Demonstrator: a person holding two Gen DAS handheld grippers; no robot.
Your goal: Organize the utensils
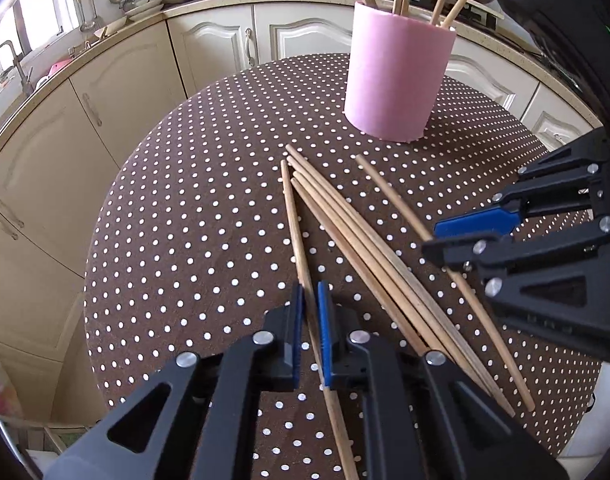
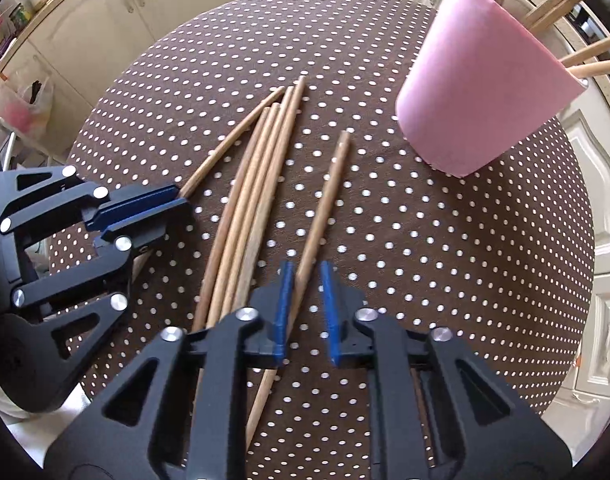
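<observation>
Several wooden chopsticks lie on a round brown polka-dot table. A pink cup at the far side holds several more chopsticks; it also shows in the right wrist view. My left gripper is narrowed around the leftmost chopstick, its pads close on each side of it. My right gripper is open astride a single chopstick lying apart on the right. A bundle of chopsticks lies between the two.
Cream kitchen cabinets and a counter with dishes curve round behind the table. A plastic bag hangs at the left. The table's edge lies close to both grippers.
</observation>
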